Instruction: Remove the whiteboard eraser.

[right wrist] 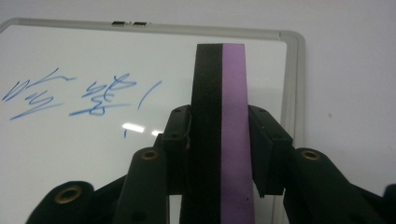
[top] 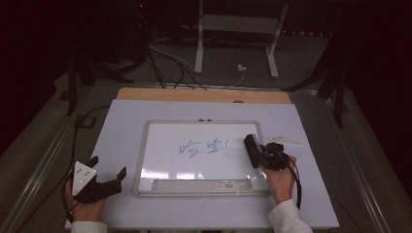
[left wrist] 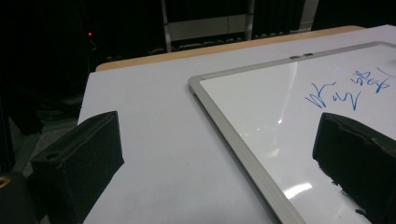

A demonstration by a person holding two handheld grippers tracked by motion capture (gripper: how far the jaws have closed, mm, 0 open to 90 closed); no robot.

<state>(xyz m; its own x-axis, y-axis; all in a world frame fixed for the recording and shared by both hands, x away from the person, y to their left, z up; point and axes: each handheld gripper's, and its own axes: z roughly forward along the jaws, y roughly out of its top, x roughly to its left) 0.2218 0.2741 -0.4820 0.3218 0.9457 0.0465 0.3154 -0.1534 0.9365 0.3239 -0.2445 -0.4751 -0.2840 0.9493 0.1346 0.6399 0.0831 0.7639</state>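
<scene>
A whiteboard [top: 144,145] with a grey frame lies flat on the white table, with blue writing [top: 204,146] at its middle. My right gripper [top: 260,154] hovers over the board's right edge, shut on a black and purple eraser block [top: 251,149]. In the right gripper view the eraser [right wrist: 219,93] stands upright between the pads, with the writing [right wrist: 70,93] to its left and the board's frame [right wrist: 294,70] to its right. My left gripper [top: 109,165] rests left of the board, open and holding nothing. In the left gripper view its jaws stand wide apart beside the board's frame [left wrist: 233,140].
A small white object [top: 284,141] lies on the table just right of the board. The board's tray strip [top: 201,184] runs along its near edge. A wooden table edge [top: 204,95] shows at the back. Cables and a white stand [top: 233,43] sit on the floor beyond.
</scene>
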